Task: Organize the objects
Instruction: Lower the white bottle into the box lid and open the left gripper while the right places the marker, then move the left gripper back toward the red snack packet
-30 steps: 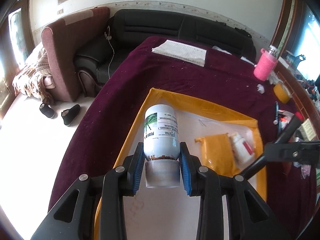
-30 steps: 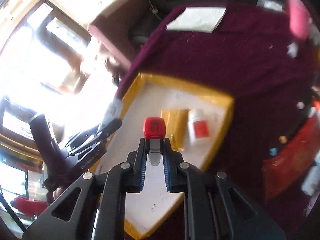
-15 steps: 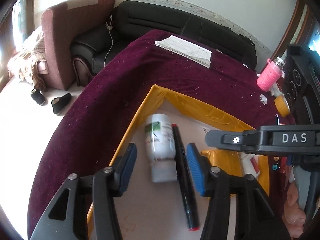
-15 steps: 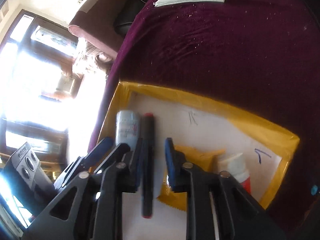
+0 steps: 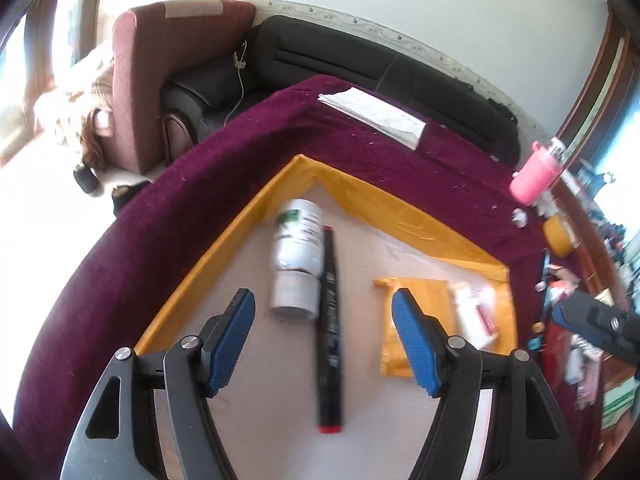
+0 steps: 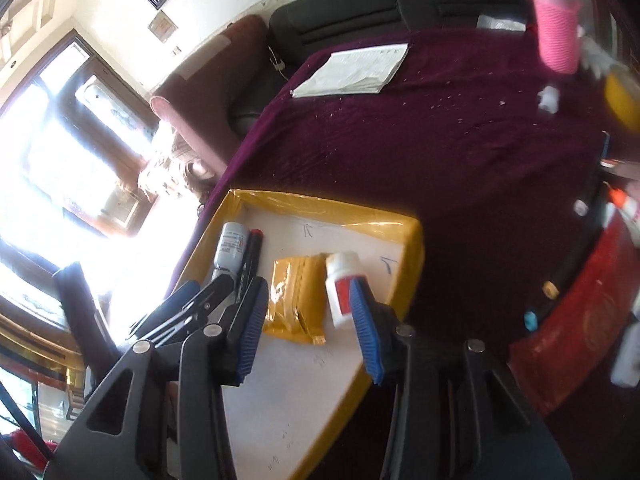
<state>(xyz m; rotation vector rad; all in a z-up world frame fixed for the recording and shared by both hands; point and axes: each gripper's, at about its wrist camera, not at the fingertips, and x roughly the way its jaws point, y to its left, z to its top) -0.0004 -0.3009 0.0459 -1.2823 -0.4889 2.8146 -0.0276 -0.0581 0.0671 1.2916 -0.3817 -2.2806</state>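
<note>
Now both released. Left hand-held gripper [image 5: 323, 338] spread wide, holding nothing, above the yellow-rimmed tray [image 5: 224, 252]. Green-label bottle [image 5: 298, 254] lies on its side on the tray floor, black marker [image 5: 330, 320] touching its right flank, red tip toward the camera. Right hand-held gripper [image 6: 310, 326] also wide, empty, over the yellow packet [image 6: 294, 300] and red-label white bottle [image 6: 342, 286]. Tray sits on the maroon-clothed surface [image 6: 460, 152].

My left gripper [image 5: 323, 338] has black plastic arms with triangular cut-outs, round silver screws at the joints, and ribbed blue pads [image 5: 233, 336] on its fingertips. My right gripper [image 6: 310, 328] is built alike: black arms, silver screws, ribbed blue pads [image 6: 366, 332] along the inner faces.
</note>
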